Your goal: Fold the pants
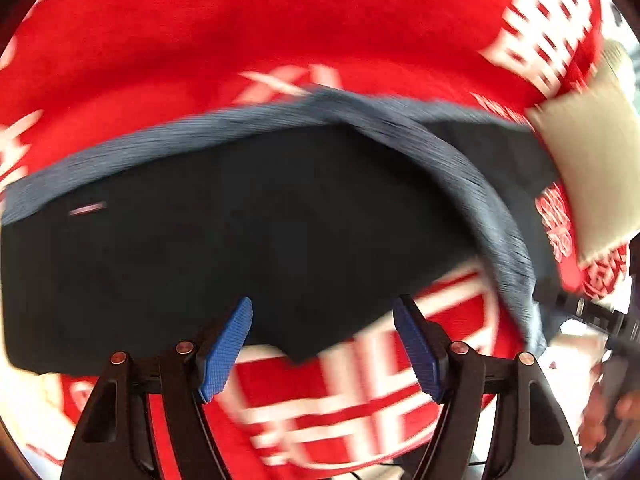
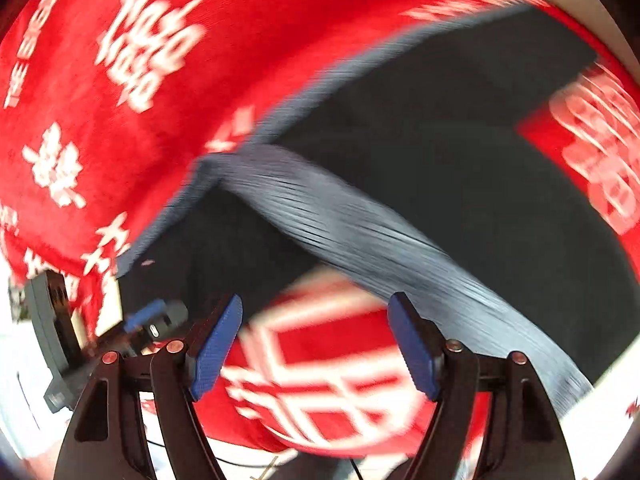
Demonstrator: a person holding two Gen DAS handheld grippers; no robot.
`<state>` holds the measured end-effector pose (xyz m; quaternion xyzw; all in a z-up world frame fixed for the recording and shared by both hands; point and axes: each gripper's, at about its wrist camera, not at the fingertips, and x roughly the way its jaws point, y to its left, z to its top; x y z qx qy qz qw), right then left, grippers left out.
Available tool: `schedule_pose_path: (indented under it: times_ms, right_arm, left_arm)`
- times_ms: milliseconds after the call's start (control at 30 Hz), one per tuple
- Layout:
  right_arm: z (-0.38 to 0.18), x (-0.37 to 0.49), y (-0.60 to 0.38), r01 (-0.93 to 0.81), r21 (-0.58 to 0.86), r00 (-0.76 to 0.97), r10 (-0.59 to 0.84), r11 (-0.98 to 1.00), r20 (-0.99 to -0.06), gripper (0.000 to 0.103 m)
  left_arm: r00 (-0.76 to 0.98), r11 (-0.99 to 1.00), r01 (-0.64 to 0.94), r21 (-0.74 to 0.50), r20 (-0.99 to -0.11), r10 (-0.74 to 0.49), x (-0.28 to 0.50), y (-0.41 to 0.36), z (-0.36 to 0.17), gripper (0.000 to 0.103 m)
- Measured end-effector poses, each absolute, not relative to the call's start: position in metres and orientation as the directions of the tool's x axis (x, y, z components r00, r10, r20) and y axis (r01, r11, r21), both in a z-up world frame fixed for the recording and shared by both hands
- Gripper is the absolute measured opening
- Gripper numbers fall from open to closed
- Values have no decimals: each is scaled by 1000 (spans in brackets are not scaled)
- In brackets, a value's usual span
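The dark navy pants lie on a red cloth with white print. Their ribbed grey-blue waistband runs along the far edge and folds down to the right. My left gripper is open and empty, just short of the pants' near edge. In the right wrist view the pants spread to the right, and the waistband crosses diagonally. My right gripper is open and empty above the red cloth, near the waistband. Both views are motion-blurred.
A beige pillow-like object lies at the right on the red cloth. The other gripper's black body shows at the right edge of the left view and at the left of the right view.
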<state>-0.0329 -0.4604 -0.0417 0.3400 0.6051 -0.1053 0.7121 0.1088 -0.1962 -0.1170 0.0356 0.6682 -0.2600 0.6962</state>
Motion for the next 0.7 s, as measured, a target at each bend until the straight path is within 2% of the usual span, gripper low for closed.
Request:
schedule_pose_path:
  times_ms: [233,267,300,433,600,700]
  right_arm:
    - [-42,-151,-525,663,284,190,212,693,-959,79]
    - [-46,-164,-532,672,279,175,219,686,-960,79]
    - [-50,-175,-538,681,273,161,224,680,-961,79]
    - [-70,-202,-559,681,285,138,265,675,-954,79]
    - [-87,-220,-575,682,345,155,334,645,-930,78]
    - [-90,-228,-582,666,401,191,376,630,-907,74]
  left_arm:
    - [-104,836,436,-334,-941,-322,86,-294,-126,75]
    - [-104,839,432,-330,-943,-317,86,-298,-128,86]
    - [-98,843,429,-325,-944,-314,84,-304,-128,91]
    - [-69,869,424,-256,-966,-251,76,-326,-129,91]
    - [-55,893,387,-230,-972,-227,73,-334,-125,91]
    - [-53,893,395,-215,-976,-211,68,-345,-123,91]
